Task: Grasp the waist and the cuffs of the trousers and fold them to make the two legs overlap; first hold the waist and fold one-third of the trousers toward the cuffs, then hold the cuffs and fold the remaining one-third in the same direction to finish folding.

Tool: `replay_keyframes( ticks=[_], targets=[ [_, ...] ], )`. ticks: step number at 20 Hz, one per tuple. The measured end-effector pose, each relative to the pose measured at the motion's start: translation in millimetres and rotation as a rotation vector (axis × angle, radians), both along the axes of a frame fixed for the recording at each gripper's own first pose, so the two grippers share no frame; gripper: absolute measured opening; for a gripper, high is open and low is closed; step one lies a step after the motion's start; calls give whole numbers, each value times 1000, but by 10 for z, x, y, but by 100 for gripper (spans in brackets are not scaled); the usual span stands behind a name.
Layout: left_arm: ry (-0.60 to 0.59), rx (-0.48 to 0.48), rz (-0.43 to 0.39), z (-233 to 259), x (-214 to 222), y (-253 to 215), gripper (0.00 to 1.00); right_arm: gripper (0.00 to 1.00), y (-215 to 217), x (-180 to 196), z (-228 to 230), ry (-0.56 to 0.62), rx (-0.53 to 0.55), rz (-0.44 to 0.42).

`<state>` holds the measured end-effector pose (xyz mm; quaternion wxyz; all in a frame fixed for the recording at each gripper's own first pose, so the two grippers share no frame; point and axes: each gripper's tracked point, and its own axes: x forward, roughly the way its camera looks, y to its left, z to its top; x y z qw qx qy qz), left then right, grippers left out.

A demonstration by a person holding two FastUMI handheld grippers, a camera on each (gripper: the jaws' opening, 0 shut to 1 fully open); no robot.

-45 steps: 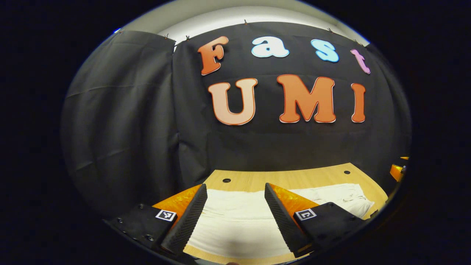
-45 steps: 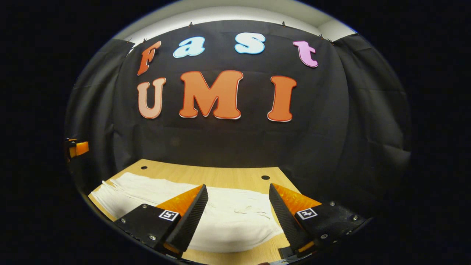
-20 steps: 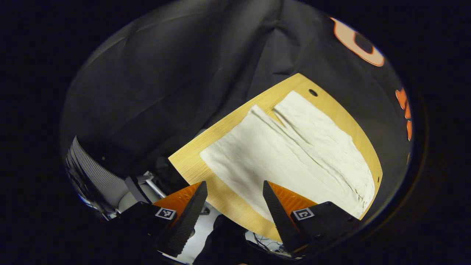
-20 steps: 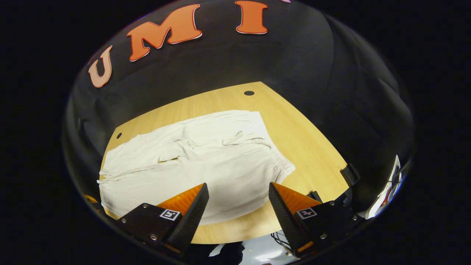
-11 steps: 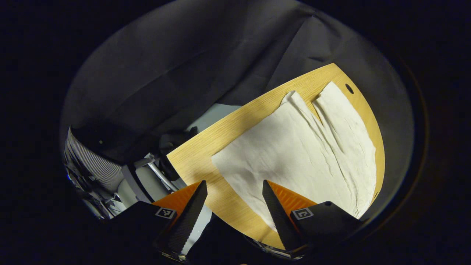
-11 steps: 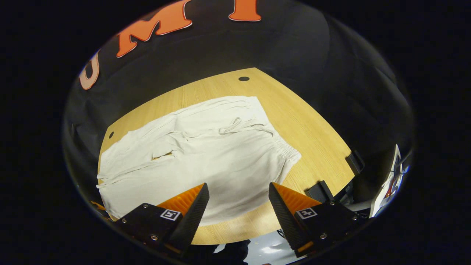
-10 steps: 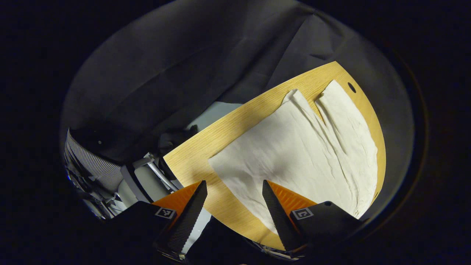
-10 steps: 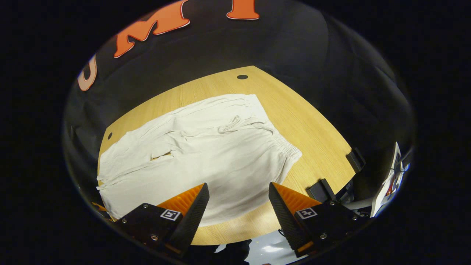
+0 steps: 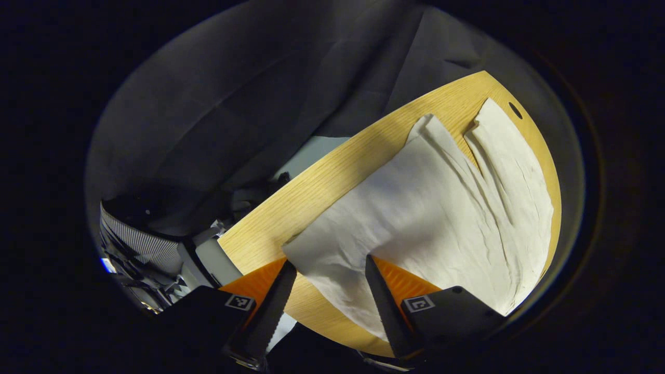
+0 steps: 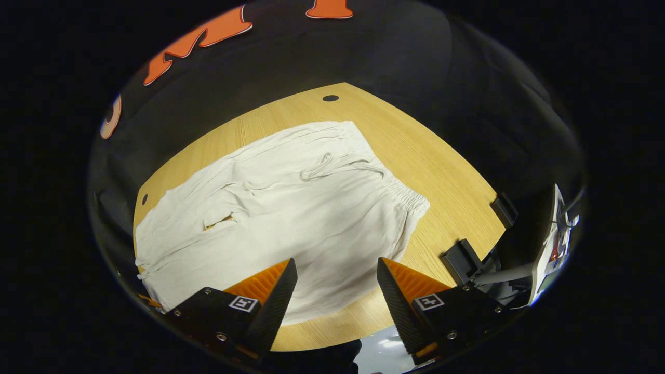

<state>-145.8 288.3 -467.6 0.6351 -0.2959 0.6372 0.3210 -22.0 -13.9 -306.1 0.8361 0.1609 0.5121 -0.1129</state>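
While cream-white cloth trousers point(image 10: 291, 208) lie spread flat on light wooden worktop point(image 10: 431, 171), legs side by side, both grippers hover above near edge. Left gripper point(image 9: 324, 301): fingers apart, straddling corner of near leg's cuff point(image 9: 311, 249), contact with cloth seemingly none. Right gripper point(image 10: 332, 296): fingers apart, over cloth below elastic waist point(image 10: 410, 202), gripping nothing. Drawstring point(image 10: 322, 166) loose near waistband
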Motion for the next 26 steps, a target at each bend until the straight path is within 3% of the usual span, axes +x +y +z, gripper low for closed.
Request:
replay_keyframes(
  ticks=[2, 3, 4, 6, 7, 8, 9, 10, 20, 26],
  targets=[
    [-11, -2, 9, 4, 68, -50, 70, 94, -37, -14, -46, 8, 6, -14],
    [-20, -1, 16, -1, 71, -66, 65, 94, -59, -22, -76, 13, 14, -21],
    [-38, -8, 26, -1, 102, -86, 50, 94, -108, -28, -111, 21, 24, -28],
    [-72, -15, 39, 0, 127, -127, 31, 93, -234, -37, -200, 30, 47, -53],
    [-94, -17, 46, 13, 132, -143, 27, 94, -298, -48, -248, 35, 63, -68],
    [-123, -16, 49, 18, 152, -139, 17, 93, -353, -57, -301, 43, 82, -84],
    [-144, -12, 54, 46, 147, -141, 16, 93, -411, -69, -356, 52, 99, -98],
    [-168, -11, 57, 53, 157, -136, 8, 93, -480, -62, -413, 59, 109, -113],
    [-450, -79, 124, 194, 366, -182, 5, 90, -872, 110, -768, 79, 151, -217],
    [-540, -83, 131, 477, 531, -157, 5, 72, -887, 154, -963, 120, 158, -268]
  ],
)
